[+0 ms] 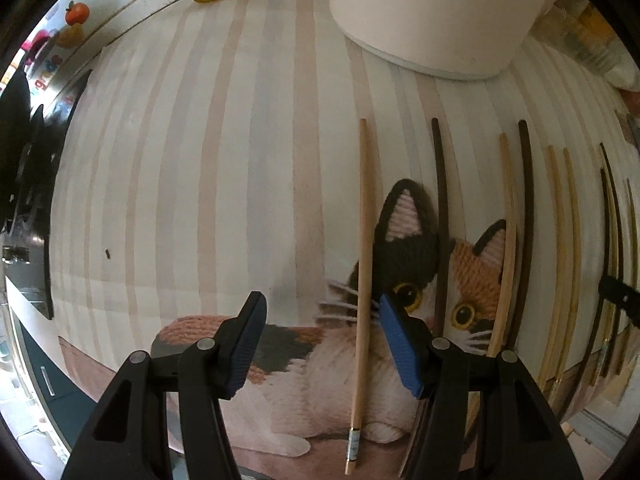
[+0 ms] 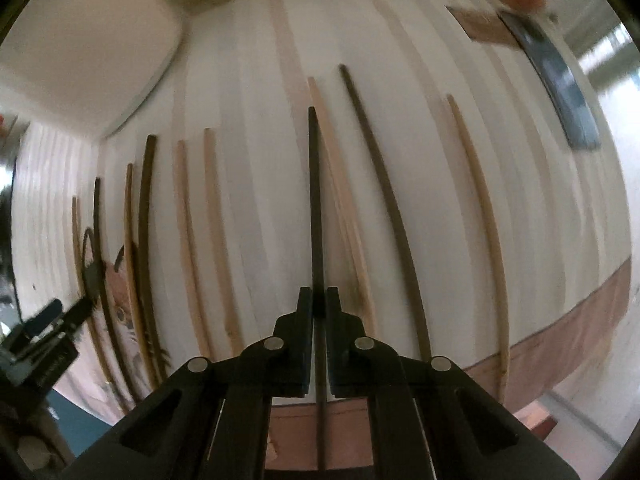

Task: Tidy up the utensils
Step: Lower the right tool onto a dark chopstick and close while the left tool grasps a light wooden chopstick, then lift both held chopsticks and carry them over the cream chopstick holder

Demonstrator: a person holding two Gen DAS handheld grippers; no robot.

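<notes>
**Operator:** Holding a dark chopstick (image 2: 315, 200) in my right gripper (image 2: 319, 300), jaws clamped on it near its lower end. Its long axis runs straight ahead along the fingers, tip pointing away over the striped mat (image 2: 256, 160).

**Spotter:** And the left?

**Operator:** My left gripper (image 1: 320, 336) is spread wide and empty, hovering low over the cat picture (image 1: 404, 248). A pale chopstick (image 1: 362, 264) lies on the mat between the fingers, close to the right-hand pad (image 1: 398, 344), running lengthwise away from me, parallel to the fingers.

**Spotter:** So which one goes next?

**Operator:** My guess is the pale one. It's already inside the left jaws, but off-centre, so a small shift right should line it up. The other chopsticks lie in a row further right, all pointing the same way. The white container (image 1: 436, 16) sits at the far end of the mat.
</notes>
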